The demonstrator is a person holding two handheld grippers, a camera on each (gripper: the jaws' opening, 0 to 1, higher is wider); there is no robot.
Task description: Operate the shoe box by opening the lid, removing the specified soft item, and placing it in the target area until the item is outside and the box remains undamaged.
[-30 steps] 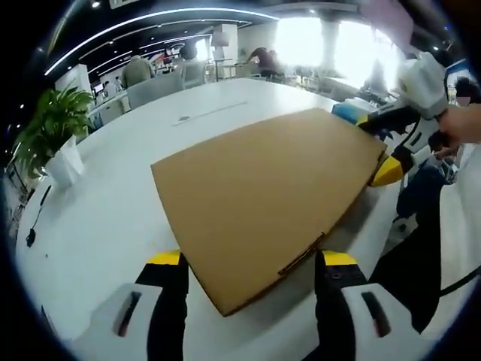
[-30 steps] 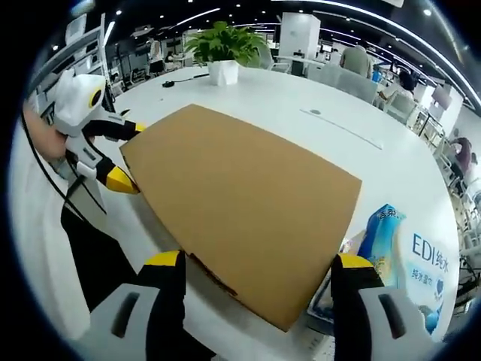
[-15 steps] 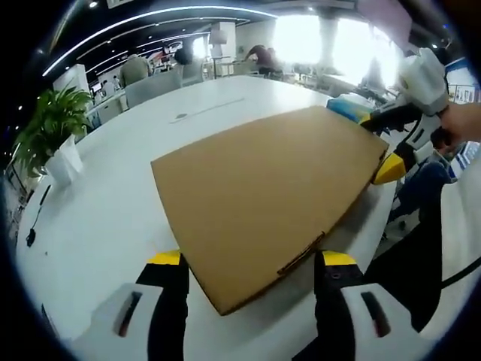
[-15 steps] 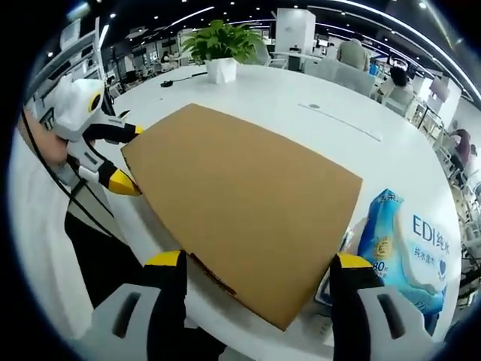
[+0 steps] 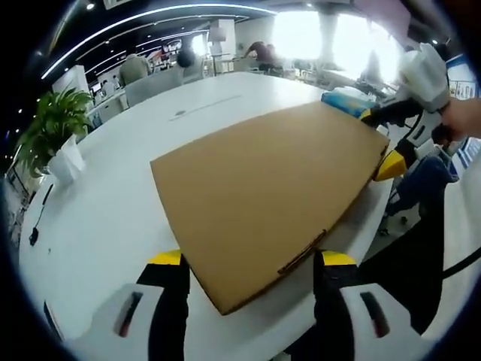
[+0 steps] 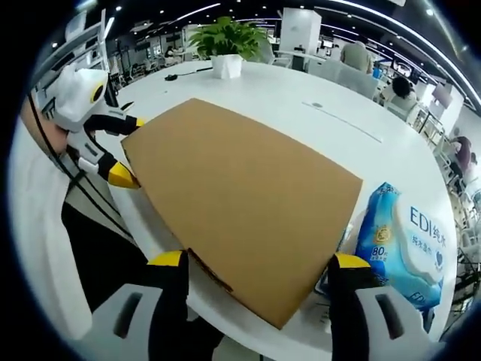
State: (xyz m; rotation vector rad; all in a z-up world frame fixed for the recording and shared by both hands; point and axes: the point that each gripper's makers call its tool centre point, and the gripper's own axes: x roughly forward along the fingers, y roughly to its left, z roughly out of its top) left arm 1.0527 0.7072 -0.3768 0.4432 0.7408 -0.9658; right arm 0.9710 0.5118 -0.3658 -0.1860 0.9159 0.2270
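A flat brown cardboard lid (image 5: 263, 195) spans the space between both grippers, above the white table (image 5: 113, 188). My left gripper (image 5: 252, 259) is shut on one short end, which sits between its yellow-tipped jaws. The right gripper (image 5: 379, 143) clamps the opposite end. In the right gripper view the same lid (image 6: 240, 203) runs from my right gripper (image 6: 255, 262) to the left gripper (image 6: 129, 149). A blue soft tissue pack (image 6: 402, 244) lies beside and partly under the lid's edge; its corner (image 5: 346, 101) peeks past the far end. The box body is hidden by the lid.
A potted green plant (image 5: 52, 124) in a white pot stands on the far side of the table (image 6: 301, 98). A black cable (image 5: 34, 226) lies near the rim. A hand (image 5: 462, 120) holds the right gripper. Seated people and chairs are in the background.
The lid stays fixed between both pairs of jaws while the background shifts slightly. More of the blue tissue pack shows beside the lid's edge than a second ago.
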